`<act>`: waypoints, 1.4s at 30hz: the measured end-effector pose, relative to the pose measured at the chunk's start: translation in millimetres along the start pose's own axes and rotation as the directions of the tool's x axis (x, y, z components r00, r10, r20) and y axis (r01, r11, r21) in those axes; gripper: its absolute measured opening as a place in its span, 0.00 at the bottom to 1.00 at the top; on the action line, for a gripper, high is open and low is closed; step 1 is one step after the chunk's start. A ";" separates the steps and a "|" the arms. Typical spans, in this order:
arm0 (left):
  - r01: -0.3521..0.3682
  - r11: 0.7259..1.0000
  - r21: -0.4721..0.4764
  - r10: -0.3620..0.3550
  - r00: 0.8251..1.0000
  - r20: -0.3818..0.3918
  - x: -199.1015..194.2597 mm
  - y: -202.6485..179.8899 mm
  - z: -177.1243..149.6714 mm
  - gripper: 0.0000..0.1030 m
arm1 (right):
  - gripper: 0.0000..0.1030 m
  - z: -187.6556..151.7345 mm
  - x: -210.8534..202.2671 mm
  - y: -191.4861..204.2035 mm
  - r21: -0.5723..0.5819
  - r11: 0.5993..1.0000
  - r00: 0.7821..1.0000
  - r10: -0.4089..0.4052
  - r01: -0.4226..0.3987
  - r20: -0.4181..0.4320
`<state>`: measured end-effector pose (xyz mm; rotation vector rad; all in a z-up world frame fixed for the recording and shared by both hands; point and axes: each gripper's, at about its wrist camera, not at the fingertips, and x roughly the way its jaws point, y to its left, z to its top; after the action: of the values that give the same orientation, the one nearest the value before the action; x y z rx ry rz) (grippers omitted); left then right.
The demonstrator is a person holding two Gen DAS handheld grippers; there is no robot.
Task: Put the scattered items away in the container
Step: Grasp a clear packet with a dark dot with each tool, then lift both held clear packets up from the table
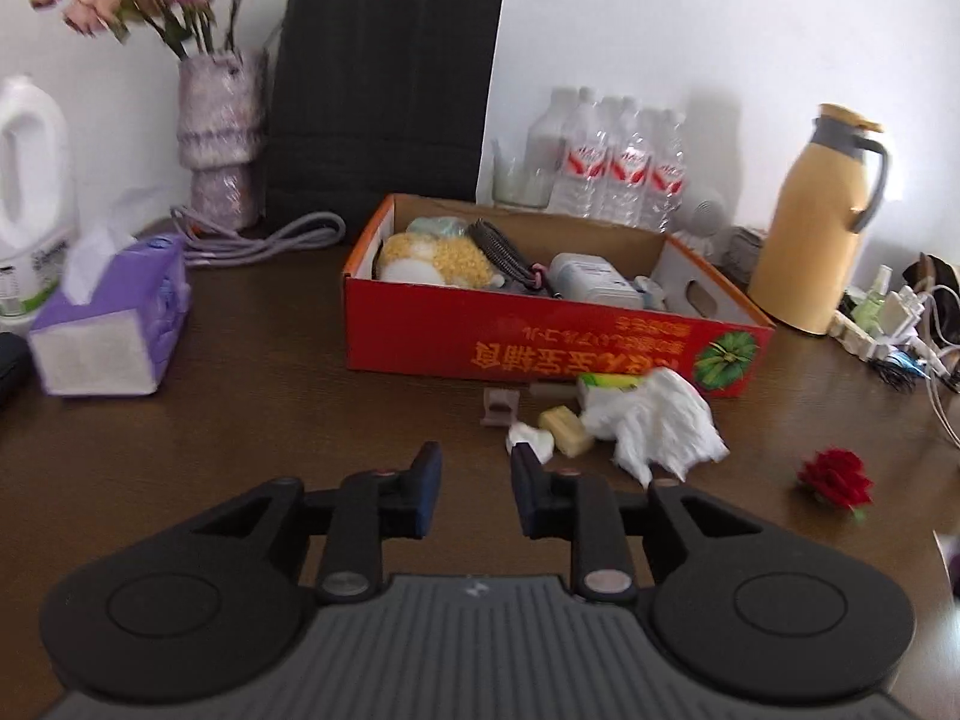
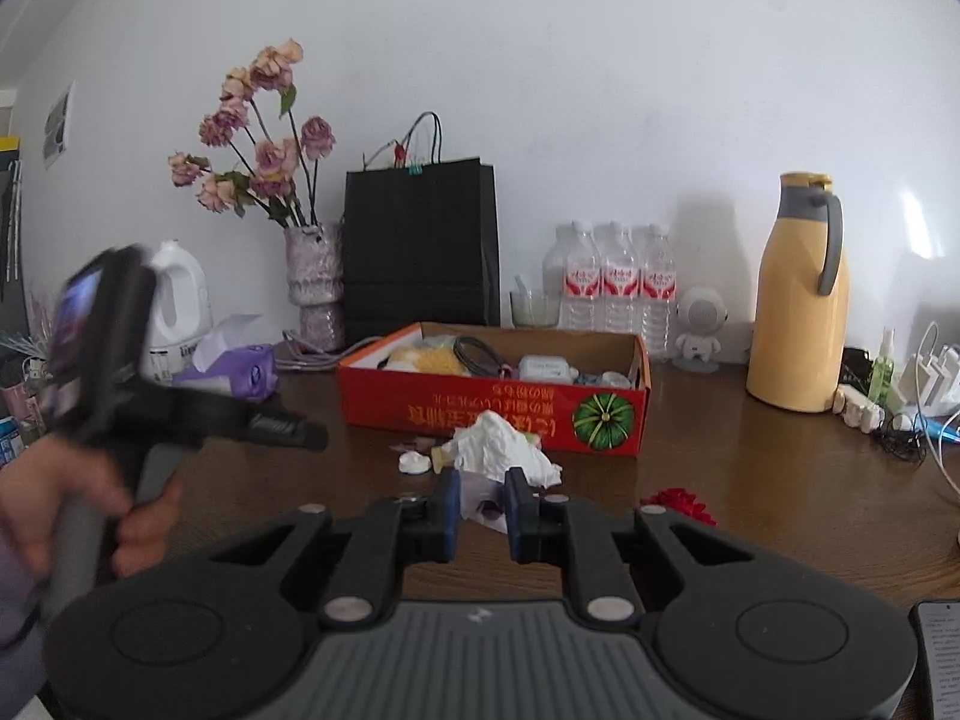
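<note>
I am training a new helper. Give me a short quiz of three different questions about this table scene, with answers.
1. True or false: the crumpled white tissue already lies inside the red cardboard box.
2. Which claw shows no item between its fingers: the left claw or the right claw?
3. Multiple choice: the red rose lies (A) in the box, (B) on the table, (C) in the vase.

Key: 1 false, it lies on the table before the box. 2 left claw. 3 B.
</note>
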<state>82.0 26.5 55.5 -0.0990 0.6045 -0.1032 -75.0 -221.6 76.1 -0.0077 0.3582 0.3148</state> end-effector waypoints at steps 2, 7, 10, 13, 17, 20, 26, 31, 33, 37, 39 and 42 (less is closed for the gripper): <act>0.028 1.000 0.006 -0.027 0.999 -0.038 29.5 -2.4 17.0 0.25 | 0.14 -2.3 9.7 -6.7 0.018 1.000 1.000 -0.006 0.006 -0.016; 0.081 0.995 0.063 -0.073 0.990 -0.120 81.5 -18.2 40.9 0.25 | 0.14 -3.4 38.0 -20.7 0.042 0.999 0.997 -0.024 0.027 -0.072; 0.030 0.995 0.096 -0.011 0.981 -0.191 104.3 -24.6 41.8 0.15 | 0.14 -2.1 51.4 -24.9 0.047 0.999 0.996 -0.022 0.026 -0.086; 0.029 0.991 0.128 -0.001 0.978 -0.208 108.8 -25.2 36.5 0.15 | 0.14 -1.2 62.3 -29.6 0.057 0.998 0.995 -0.018 0.024 -0.094; 0.043 0.981 0.190 -0.010 0.985 -0.172 103.7 -28.8 30.2 0.01 | 0.14 -0.5 75.3 -31.9 0.066 0.998 0.995 -0.003 0.010 -0.104; 0.028 0.979 0.202 -0.007 0.995 -0.104 91.4 -28.1 26.7 0.00 | 0.14 -0.3 80.9 -29.7 0.065 0.998 0.995 0.010 -0.003 -0.104; 0.041 0.974 0.221 -0.030 0.998 -0.053 68.2 -29.7 36.4 0.12 | 0.14 0.1 81.1 -30.9 0.067 0.998 0.995 0.018 -0.011 -0.103; 0.093 0.969 0.231 -0.050 0.981 -0.185 101.7 -25.6 35.5 0.38 | 0.14 3.4 93.5 -38.5 0.093 0.995 0.991 0.045 -0.033 -0.127; 0.152 0.971 0.185 -0.110 0.970 -0.218 102.2 -19.8 39.2 0.11 | 0.14 7.6 100.1 -44.4 0.110 0.993 0.990 0.050 -0.035 -0.131; 0.131 0.970 0.207 -0.095 0.980 -0.175 94.4 -19.6 27.6 0.01 | 0.14 12.8 115.4 -50.1 0.120 0.992 0.990 0.040 -0.024 -0.135; 0.124 0.977 0.176 -0.098 0.984 -0.152 87.7 -14.1 24.2 0.01 | 0.14 13.8 119.6 -49.5 0.119 0.992 0.990 0.046 -0.030 -0.134; 0.099 0.985 0.139 -0.088 0.993 -0.079 61.7 -6.9 28.5 0.01 | 0.14 12.8 122.6 -47.1 0.118 0.992 0.989 0.049 -0.033 -0.141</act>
<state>148.3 13.7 45.0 0.0156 0.6633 -0.2415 52.7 -228.7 43.5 0.0909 0.5197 0.3350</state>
